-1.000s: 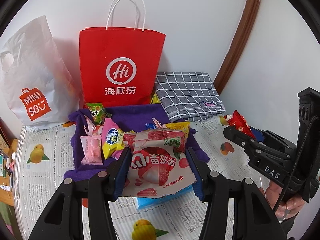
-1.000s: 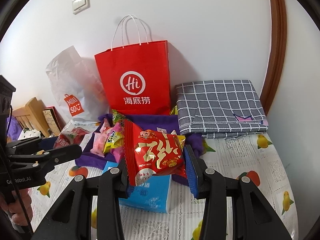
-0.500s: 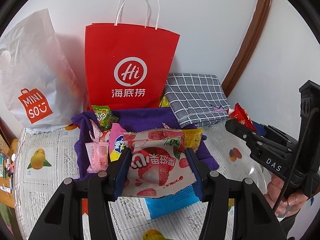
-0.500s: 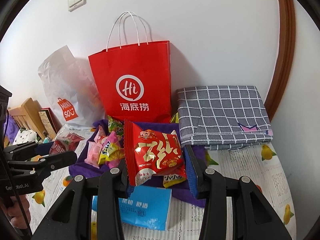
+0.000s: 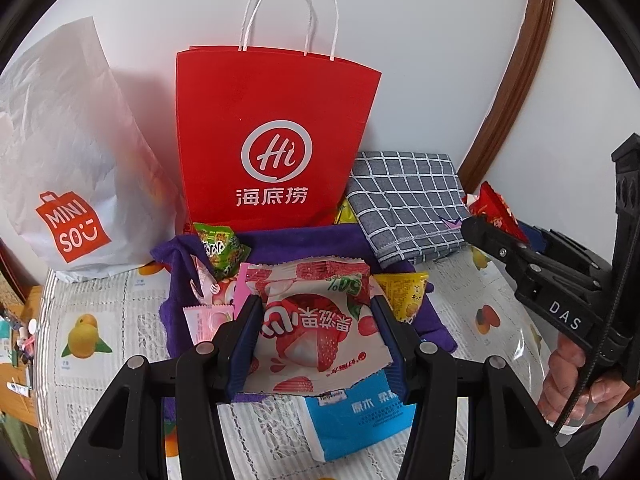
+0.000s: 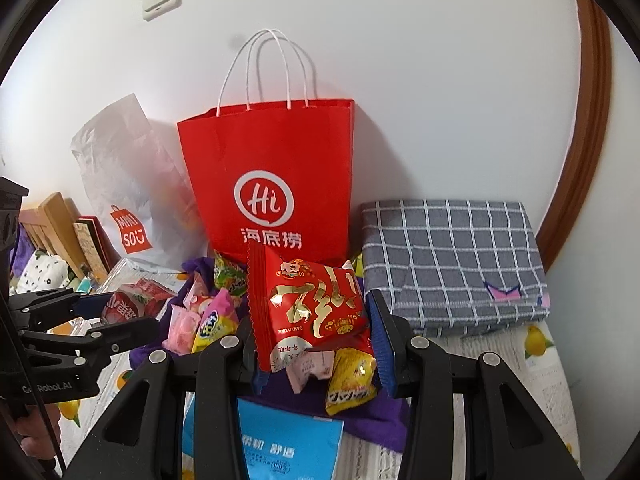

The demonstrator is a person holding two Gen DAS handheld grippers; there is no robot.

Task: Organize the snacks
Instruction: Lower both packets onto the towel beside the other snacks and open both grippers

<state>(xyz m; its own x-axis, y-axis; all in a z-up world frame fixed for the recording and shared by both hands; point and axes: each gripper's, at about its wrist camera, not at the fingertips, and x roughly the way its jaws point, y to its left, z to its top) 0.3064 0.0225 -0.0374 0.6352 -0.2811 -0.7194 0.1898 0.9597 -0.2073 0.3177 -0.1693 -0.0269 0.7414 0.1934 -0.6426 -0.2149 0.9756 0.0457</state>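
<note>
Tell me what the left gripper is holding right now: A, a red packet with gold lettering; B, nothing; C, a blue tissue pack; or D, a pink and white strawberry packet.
D: in the left wrist view the left gripper has its blue pads clamped on the pink and white strawberry packet; the red and gold packet is in the right gripper.

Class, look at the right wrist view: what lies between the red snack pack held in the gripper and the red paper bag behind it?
Only a strip of purple cloth; the red pack overlaps the red bag, hiding anything else.
</note>
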